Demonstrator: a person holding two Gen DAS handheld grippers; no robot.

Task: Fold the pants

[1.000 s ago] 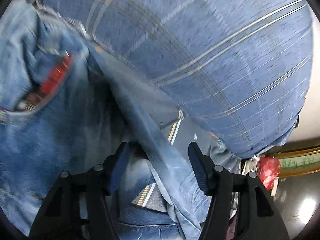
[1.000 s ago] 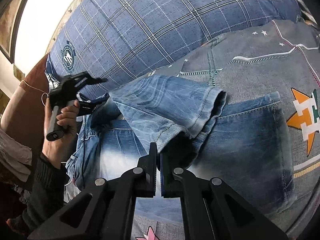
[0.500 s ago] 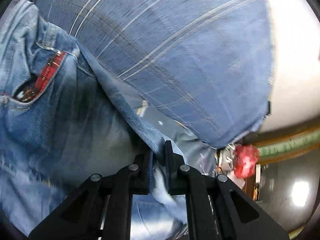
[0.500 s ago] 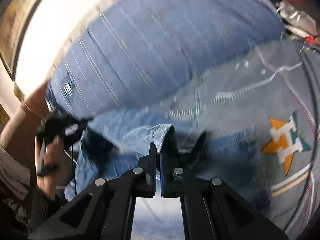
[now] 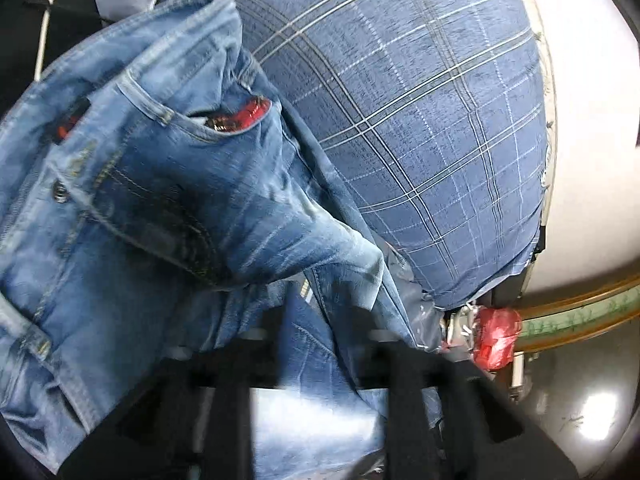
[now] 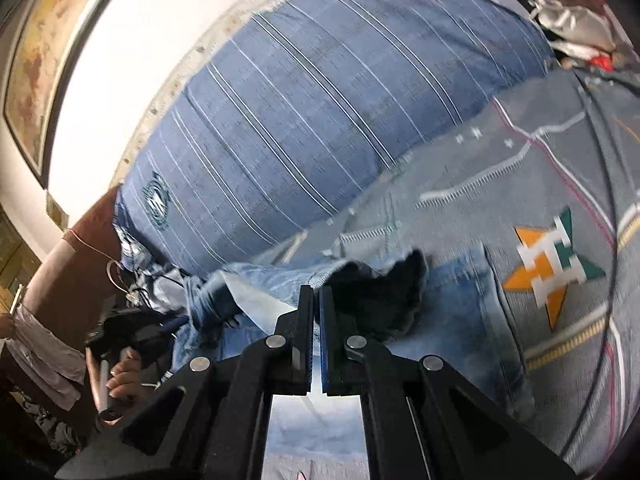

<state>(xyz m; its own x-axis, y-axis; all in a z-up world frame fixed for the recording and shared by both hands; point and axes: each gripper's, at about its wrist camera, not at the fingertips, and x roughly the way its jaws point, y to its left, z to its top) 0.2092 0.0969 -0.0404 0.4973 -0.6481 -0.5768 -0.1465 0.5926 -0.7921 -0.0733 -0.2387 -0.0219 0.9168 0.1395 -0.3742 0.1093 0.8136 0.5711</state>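
The light blue jeans (image 5: 168, 208) hang bunched in the left wrist view, waistband and red-lined pocket at upper left. My left gripper (image 5: 320, 344) is blurred; its jaws sit in the denim folds and I cannot tell how far apart they stand. In the right wrist view the jeans (image 6: 472, 304) lie on the grey bedspread. My right gripper (image 6: 316, 300) is shut on a leg hem of the jeans and holds it lifted. The left gripper also shows in the right wrist view (image 6: 132, 332), held in a hand.
A large blue plaid pillow (image 5: 420, 128) lies against the white wall, also in the right wrist view (image 6: 320, 120). The grey bedspread (image 6: 560, 184) has an orange and green star. A red bag (image 5: 496, 340) lies beyond the pillow. Crumpled cloth (image 6: 572, 28) sits at upper right.
The left gripper shut on the denim edge, then lifted the waist part so it bunches up. The right gripper rose with the hem pinched, swinging its view toward the wall.
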